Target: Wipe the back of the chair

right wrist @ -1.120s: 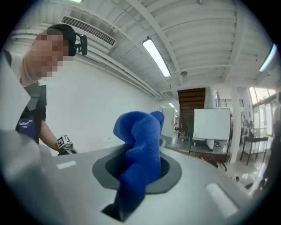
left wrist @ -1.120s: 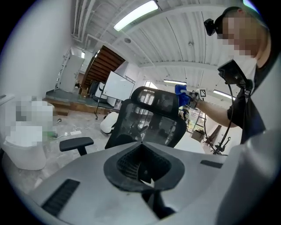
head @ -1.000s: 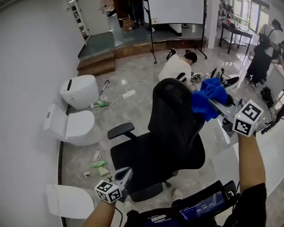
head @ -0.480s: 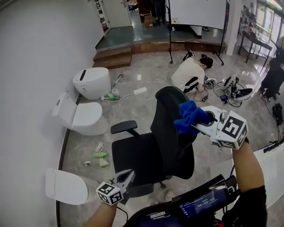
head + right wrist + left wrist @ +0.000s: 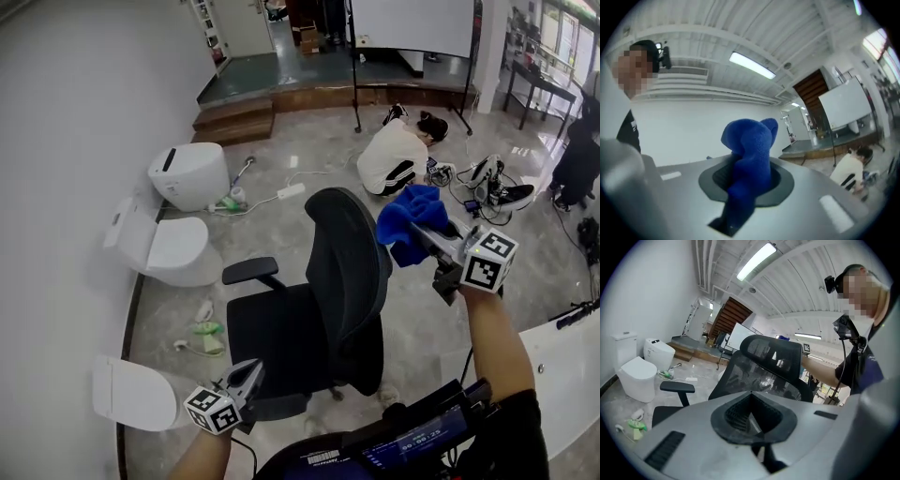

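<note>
A black mesh office chair stands in the middle of the floor with its backrest almost edge-on to me. My right gripper is shut on a bunched blue cloth, held at the rear face of the backrest near its top; the cloth's left edge meets the backrest rim. In the right gripper view the blue cloth sticks up out of the jaws. My left gripper hangs low beside the seat, shut and holding nothing. The left gripper view faces the chair's backrest and armrest.
White toilets line the left wall, with cables and small items on the floor. A person crouches behind the chair beside gear. A whiteboard stand, wooden steps and a white table border the space.
The right gripper with the cloth has risen slightly from the middle of the backrest toward its upper right edge. The chair now shows more edge-on. The left gripper has stayed low.
</note>
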`<state>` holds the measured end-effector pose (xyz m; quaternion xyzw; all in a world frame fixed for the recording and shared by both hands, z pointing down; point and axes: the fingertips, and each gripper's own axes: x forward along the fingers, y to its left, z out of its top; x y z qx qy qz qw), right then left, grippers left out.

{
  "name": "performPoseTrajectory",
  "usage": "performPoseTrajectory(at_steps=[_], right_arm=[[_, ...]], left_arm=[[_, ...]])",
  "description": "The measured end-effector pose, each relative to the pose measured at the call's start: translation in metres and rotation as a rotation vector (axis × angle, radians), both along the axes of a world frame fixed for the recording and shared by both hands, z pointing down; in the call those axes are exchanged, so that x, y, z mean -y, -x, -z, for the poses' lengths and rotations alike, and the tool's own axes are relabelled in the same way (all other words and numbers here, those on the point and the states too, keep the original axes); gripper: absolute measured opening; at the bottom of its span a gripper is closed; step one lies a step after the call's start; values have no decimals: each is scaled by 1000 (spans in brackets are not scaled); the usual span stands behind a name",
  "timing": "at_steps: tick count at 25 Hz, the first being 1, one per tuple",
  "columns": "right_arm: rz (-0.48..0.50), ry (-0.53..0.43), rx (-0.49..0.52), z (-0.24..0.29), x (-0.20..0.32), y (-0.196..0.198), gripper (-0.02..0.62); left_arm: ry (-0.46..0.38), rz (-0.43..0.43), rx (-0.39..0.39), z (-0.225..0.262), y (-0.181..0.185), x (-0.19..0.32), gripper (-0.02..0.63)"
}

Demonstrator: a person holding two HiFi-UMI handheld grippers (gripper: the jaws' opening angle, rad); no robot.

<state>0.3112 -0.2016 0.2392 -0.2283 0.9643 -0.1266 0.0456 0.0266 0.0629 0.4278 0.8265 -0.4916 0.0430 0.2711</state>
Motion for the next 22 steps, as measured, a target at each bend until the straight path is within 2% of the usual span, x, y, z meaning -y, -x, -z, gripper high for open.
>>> performPoseTrajectory(at_steps=[6,10,15,19,22], right_arm=[[49,257,226,-93,153,32,74],[137,348,221,-144,193,79,75],[339,317,191,-174,151,125,75],[461,380,277,-191,101,114,72],[645,405,277,-210,24,107,74]], left_arm=[[53,178,-31,-13,-39,38,2],[63,315,-39,-20,-56,51,2],[118,388,-18,-42,-73,51,2],[131,409,-14,-50,-84,45,2],[124,413,-23,-54,-90,36,2]])
